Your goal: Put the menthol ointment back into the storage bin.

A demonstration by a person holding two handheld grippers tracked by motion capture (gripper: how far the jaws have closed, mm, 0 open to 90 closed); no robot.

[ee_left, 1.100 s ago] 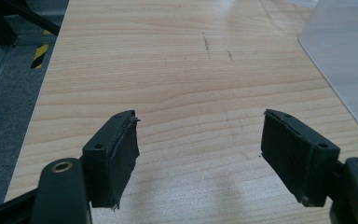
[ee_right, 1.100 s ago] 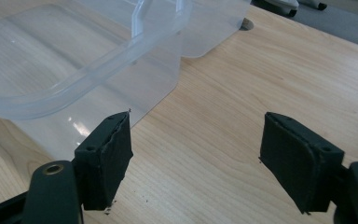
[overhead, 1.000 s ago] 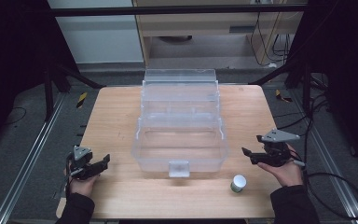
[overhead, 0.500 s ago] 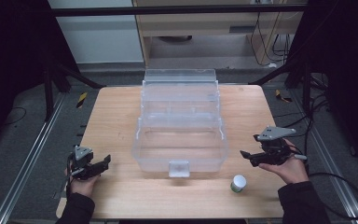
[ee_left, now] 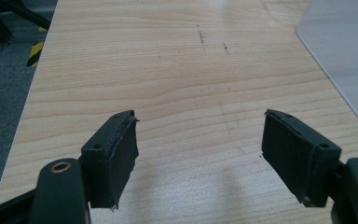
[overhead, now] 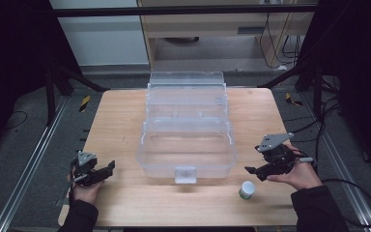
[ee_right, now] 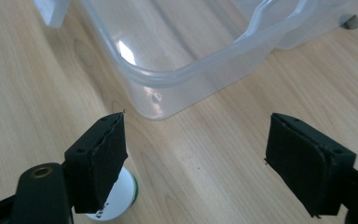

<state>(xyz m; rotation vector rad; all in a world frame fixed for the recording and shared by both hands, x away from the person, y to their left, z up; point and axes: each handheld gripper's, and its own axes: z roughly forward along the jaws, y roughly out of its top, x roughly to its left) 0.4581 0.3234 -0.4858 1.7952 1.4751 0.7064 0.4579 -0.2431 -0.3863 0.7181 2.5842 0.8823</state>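
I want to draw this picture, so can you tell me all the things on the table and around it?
plastic box: one, see-through, open with stepped trays, middle of the table
little jar: one, white with a green band, standing on the table in front of the box, near the right gripper
table: one, light wood, under everything
floor: grey, around the table
cabinet: one, pale wood, behind the table
cables: several, dark, hanging at the back right
left gripper: one, black, open and holding nothing, at the near left of the table
right gripper: one, black, jaws just opened wide, nothing between them, just above the little jar
hands: two, in dark sleeves, one holding each gripper
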